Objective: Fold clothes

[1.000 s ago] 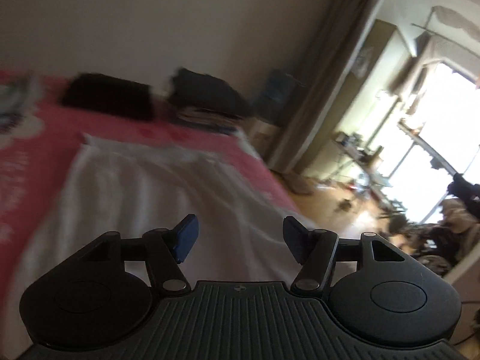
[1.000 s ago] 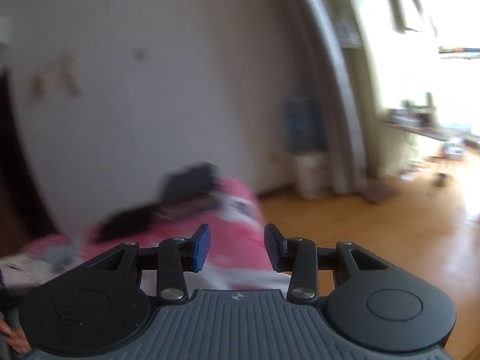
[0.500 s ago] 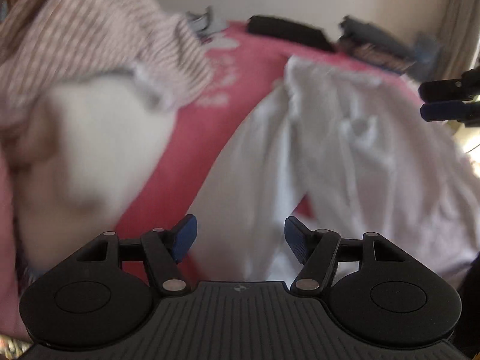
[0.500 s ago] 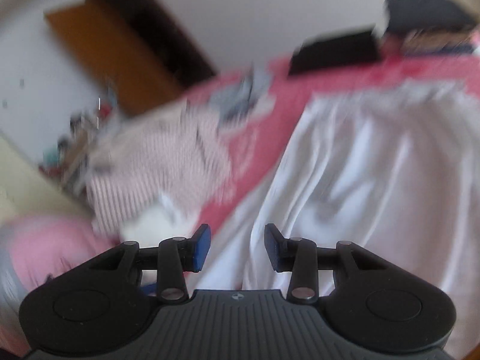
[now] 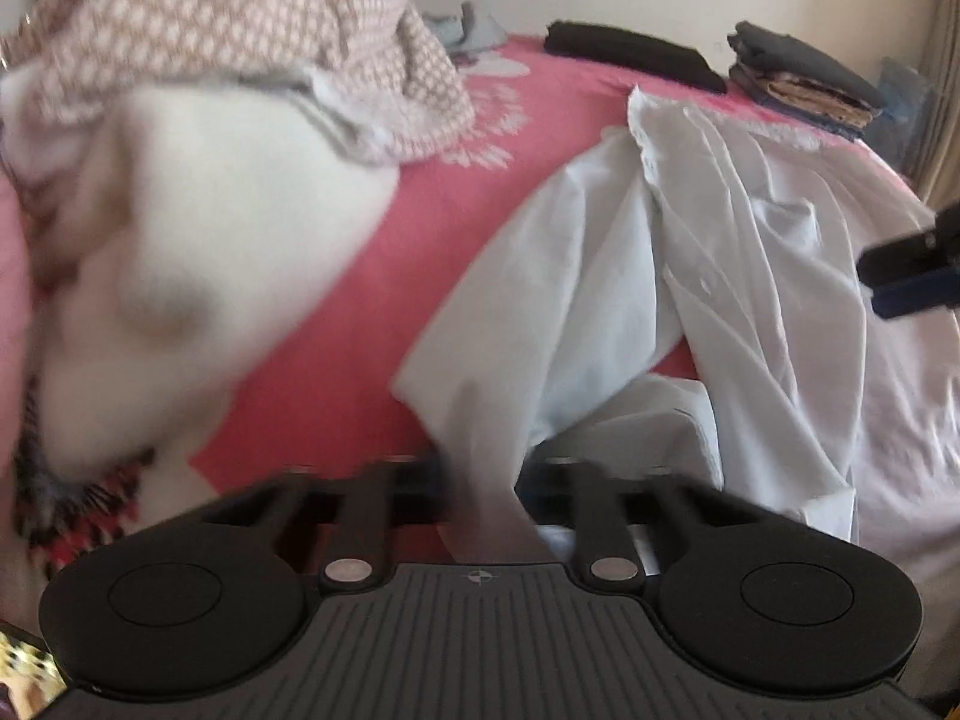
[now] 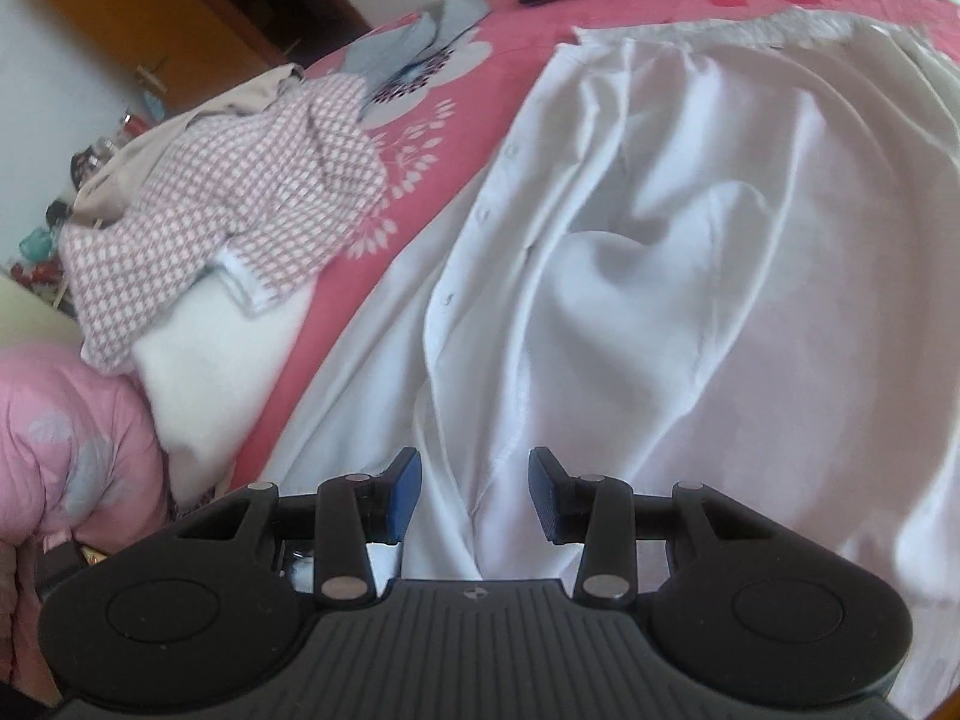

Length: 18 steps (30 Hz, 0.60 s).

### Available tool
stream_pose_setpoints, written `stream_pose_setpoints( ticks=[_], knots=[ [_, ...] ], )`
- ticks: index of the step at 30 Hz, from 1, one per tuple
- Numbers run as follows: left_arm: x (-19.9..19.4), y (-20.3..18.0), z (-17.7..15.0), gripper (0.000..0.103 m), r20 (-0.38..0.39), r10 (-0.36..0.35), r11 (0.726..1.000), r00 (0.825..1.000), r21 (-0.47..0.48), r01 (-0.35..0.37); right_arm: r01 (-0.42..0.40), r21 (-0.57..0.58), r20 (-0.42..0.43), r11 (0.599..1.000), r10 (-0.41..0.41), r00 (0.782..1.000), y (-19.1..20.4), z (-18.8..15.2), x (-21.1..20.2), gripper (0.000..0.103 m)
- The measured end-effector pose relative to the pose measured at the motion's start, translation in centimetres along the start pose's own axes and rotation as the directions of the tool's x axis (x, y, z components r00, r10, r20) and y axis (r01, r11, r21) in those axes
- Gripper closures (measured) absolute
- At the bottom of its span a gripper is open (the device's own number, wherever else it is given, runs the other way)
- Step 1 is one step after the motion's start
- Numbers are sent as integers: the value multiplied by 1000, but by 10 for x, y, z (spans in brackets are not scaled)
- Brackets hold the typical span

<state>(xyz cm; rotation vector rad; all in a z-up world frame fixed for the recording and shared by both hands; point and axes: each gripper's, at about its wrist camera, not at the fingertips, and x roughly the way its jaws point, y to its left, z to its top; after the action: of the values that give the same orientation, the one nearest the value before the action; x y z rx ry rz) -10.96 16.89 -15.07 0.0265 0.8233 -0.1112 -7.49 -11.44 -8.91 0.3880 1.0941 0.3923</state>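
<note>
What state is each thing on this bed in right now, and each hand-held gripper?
White button-up shirt: spread out, rumpled, unfolded.
Pink-and-white checked garment: crumpled in a heap.
Black folded garment: flat, folded.
Left hand-held gripper: jaws closing on a shirt edge.
Right hand-held gripper: open over the shirt's button edge.

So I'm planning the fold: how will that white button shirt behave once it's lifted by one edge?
The white shirt will probably hang limp, given its soft creases. It looks thin and light. Its sheen hints it could slide between pads; the left claw is closing on one edge.
</note>
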Motion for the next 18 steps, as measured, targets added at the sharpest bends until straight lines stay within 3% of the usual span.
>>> stream_pose_setpoints(
  ticks=[3,5,7,10,12,13,14,15,16,17,18],
  knots=[
    [-11,-7,23,97,114,69,995,991,70,-77,-28,46,19,999,27,999,-9,-1,-2,61],
    [-21,-14,49,97,231,108,982,967,128,-141,-46,82,37,996,43,998,-17,-3,-4,61],
    [-33,-22,80,97,365,141,958,920,184,-220,-62,117,58,991,56,997,-24,-6,-6,61],
    [-44,-35,133,97,535,170,902,827,253,-350,-89,166,85,982,76,994,-36,-12,-8,61],
    [-37,-42,171,96,607,219,837,764,285,-467,-97,189,96,977,79,992,-42,-15,-7,61],
    [-28,-44,188,93,614,248,804,750,301,-512,-99,198,98,975,81,992,-45,-16,-7,61],
    [-14,-42,205,90,588,275,782,761,323,-533,-101,203,99,974,82,992,-47,-16,-7,61],
    [2,-37,221,85,529,299,778,795,348,-524,-104,207,100,973,84,991,-49,-16,-7,61],
    [18,-30,237,73,458,318,784,830,366,-502,-106,211,100,972,86,991,-50,-16,-6,61],
    [31,-20,249,67,369,326,810,870,366,-459,-107,212,101,971,87,991,-52,-15,-6,61],
    [41,-10,257,67,285,331,834,900,357,-420,-107,213,103,971,86,991,-53,-15,-7,61]
  ],
)
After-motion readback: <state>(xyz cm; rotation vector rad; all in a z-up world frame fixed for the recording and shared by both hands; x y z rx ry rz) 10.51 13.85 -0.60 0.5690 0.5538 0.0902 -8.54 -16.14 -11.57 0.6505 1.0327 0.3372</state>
